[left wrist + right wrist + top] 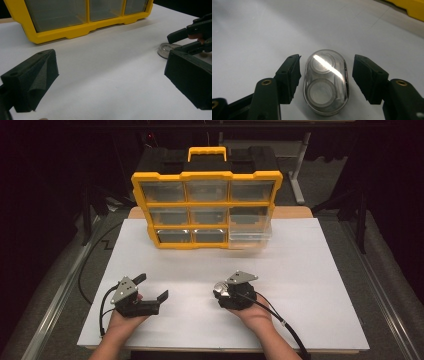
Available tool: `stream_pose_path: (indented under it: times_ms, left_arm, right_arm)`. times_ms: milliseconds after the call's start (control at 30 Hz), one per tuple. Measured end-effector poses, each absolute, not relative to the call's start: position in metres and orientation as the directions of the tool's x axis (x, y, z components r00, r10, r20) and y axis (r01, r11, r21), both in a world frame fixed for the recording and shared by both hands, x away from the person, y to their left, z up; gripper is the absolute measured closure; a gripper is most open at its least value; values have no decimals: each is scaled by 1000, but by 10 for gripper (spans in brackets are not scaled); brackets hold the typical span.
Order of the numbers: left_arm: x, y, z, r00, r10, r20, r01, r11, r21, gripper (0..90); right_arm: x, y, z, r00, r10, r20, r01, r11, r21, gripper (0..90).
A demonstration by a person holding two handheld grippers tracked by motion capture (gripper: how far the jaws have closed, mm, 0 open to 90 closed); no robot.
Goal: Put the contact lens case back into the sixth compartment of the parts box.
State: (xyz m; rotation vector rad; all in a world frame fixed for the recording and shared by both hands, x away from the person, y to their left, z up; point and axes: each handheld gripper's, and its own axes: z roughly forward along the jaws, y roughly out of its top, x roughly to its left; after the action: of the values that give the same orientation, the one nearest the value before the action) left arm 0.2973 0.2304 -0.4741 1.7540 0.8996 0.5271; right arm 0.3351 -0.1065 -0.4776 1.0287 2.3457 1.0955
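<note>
Now straddling the clear case [326, 82] on the desk [300, 270] with right gripper [325, 75] jaws apart, untouching — left gripper [110, 75] resting wide open beside.

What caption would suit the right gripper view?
Right gripper straddles a clear oval plastic case on the white table, pads not yet touching it.

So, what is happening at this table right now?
A person holds a tool in each hand. The right tool straddles a small clear oval case on the white table, jaws not touching it. The left tool rests open, holding nothing. A yellow drawer organizer stands behind.
</note>
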Motion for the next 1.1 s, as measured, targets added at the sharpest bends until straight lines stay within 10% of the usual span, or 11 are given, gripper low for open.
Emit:
stream_pose_path:
  times_ms: [1100]
  left_arm:
    - [297, 230, -473, 621, 781, -71, 317, -167, 934, 2]
  right_arm:
    - [333, -103, -485, -665, 746, -38, 485, 470, 738, 500]
